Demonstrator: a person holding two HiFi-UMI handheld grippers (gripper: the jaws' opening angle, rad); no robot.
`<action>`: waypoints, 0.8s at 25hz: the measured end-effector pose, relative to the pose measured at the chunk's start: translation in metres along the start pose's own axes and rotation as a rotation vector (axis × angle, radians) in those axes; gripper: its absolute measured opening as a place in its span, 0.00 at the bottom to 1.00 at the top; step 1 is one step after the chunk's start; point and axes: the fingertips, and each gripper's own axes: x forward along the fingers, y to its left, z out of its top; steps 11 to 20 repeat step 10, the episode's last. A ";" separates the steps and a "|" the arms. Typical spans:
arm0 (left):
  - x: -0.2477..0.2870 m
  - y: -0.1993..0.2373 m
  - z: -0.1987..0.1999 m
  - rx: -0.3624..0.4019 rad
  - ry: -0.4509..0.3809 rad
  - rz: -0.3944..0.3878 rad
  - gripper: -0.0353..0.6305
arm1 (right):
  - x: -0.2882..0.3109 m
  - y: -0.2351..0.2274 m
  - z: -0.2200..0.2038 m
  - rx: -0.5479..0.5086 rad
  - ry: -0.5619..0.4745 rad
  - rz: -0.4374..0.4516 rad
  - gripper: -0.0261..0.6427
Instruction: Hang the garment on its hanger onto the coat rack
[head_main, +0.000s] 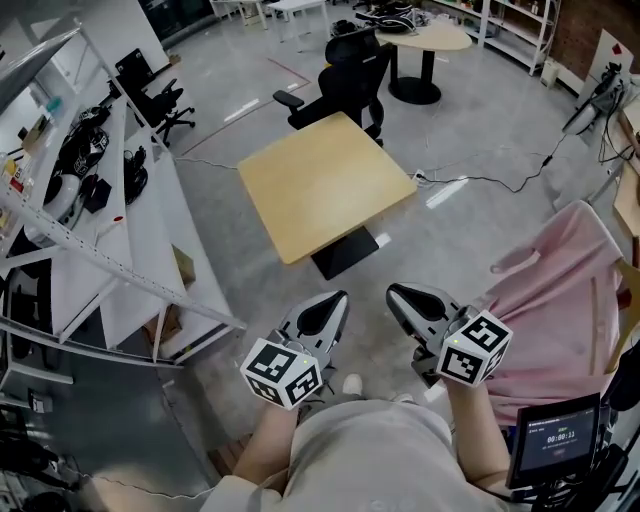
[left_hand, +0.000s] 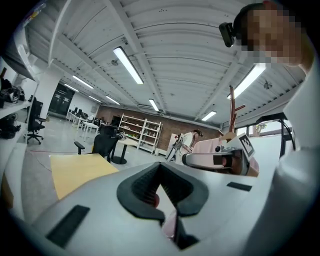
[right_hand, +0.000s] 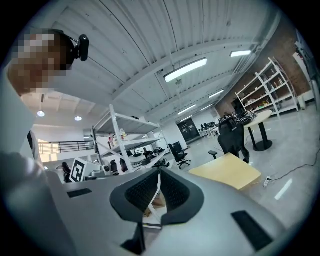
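A pink garment (head_main: 560, 300) hangs at the right, draped by a wooden stand (head_main: 628, 278); its hanger is not clear to me. In the left gripper view the garment (left_hand: 200, 147) sits under the wooden coat rack's branching top (left_hand: 233, 110). My left gripper (head_main: 335, 300) and right gripper (head_main: 400, 295) are held close to the person's body, side by side, pointing forward over the floor. Both are shut with nothing between the jaws, seen also in their own views (left_hand: 161, 172) (right_hand: 159, 180). The right gripper is about a hand's width left of the garment.
A square yellow table (head_main: 320, 185) stands straight ahead, with a black office chair (head_main: 350, 80) and a round table (head_main: 425, 40) behind it. White shelving (head_main: 100, 230) runs along the left. A cable (head_main: 490, 180) lies on the floor. A small screen (head_main: 555, 440) is at bottom right.
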 end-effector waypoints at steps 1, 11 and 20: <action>0.003 -0.003 0.000 0.003 0.003 -0.006 0.06 | -0.002 -0.001 -0.001 0.002 0.002 -0.002 0.08; 0.019 -0.006 -0.003 -0.012 0.023 -0.016 0.06 | -0.009 -0.016 0.003 0.016 -0.011 -0.022 0.08; 0.019 -0.006 -0.003 -0.012 0.023 -0.016 0.06 | -0.009 -0.016 0.003 0.016 -0.011 -0.022 0.08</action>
